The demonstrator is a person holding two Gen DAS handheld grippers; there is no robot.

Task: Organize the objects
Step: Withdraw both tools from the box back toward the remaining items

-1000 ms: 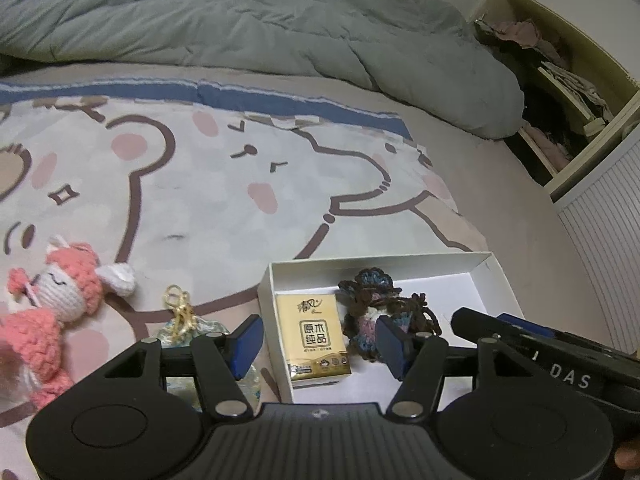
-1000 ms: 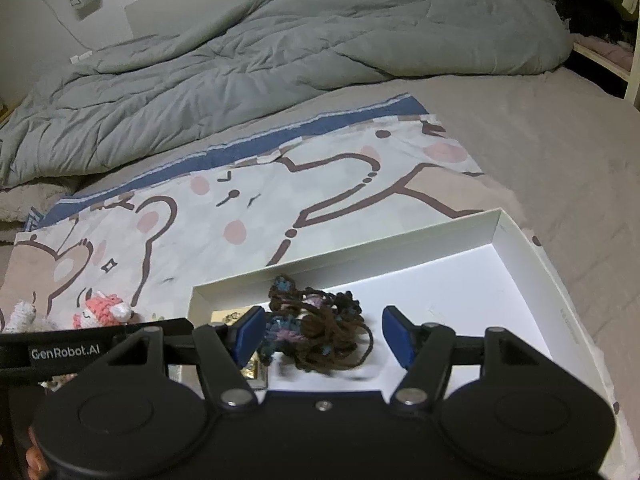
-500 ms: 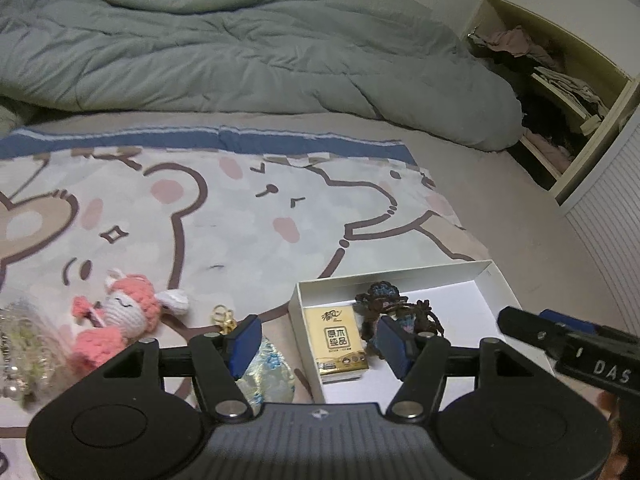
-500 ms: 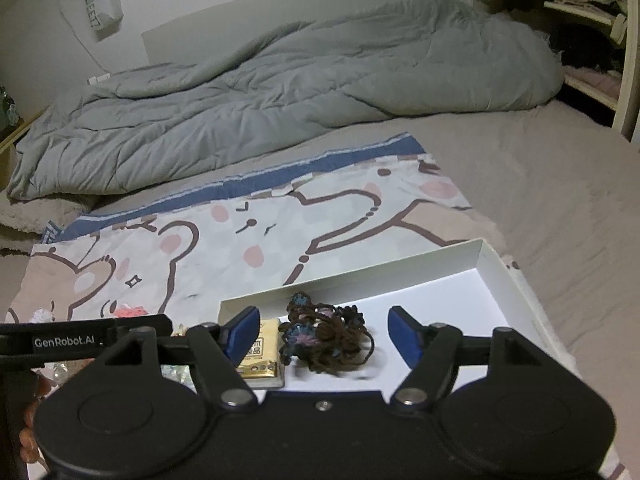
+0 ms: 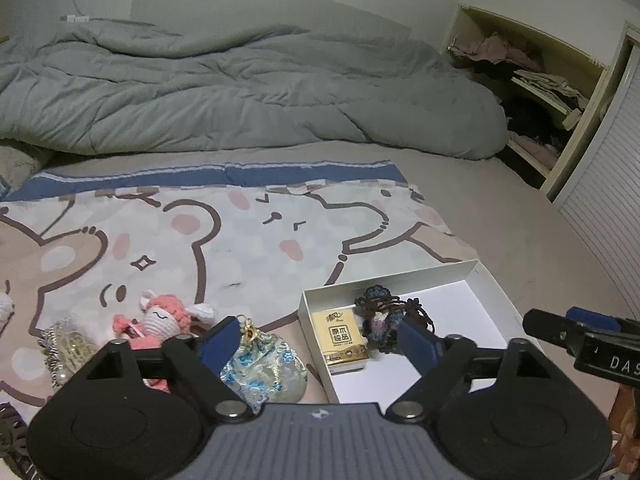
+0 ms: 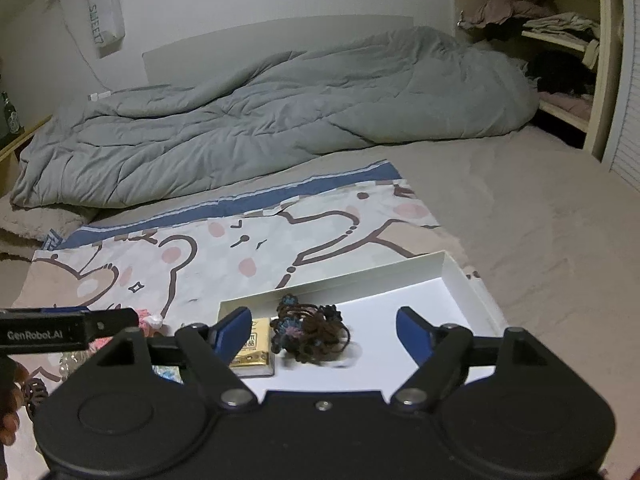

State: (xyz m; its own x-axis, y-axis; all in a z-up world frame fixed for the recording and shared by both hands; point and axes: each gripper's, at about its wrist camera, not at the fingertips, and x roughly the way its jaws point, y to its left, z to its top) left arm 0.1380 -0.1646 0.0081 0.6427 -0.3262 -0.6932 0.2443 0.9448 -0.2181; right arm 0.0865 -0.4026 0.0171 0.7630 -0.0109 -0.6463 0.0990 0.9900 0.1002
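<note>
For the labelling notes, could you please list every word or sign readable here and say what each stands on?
"GenRobot.AI": side of the left gripper.
"DAS", cut off at the frame edge: side of the right gripper.
"原木纯品": yellow tissue pack in the white box; its smaller print is unreadable.
"SWEET", apparently, sideways: white bag hanging on the wall.

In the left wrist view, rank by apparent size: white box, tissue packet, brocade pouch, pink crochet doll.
Largest to smallest:
1. white box
2. brocade pouch
3. pink crochet doll, close to the pouch and partly hidden by the claw, so that order is unsure
4. tissue packet
</note>
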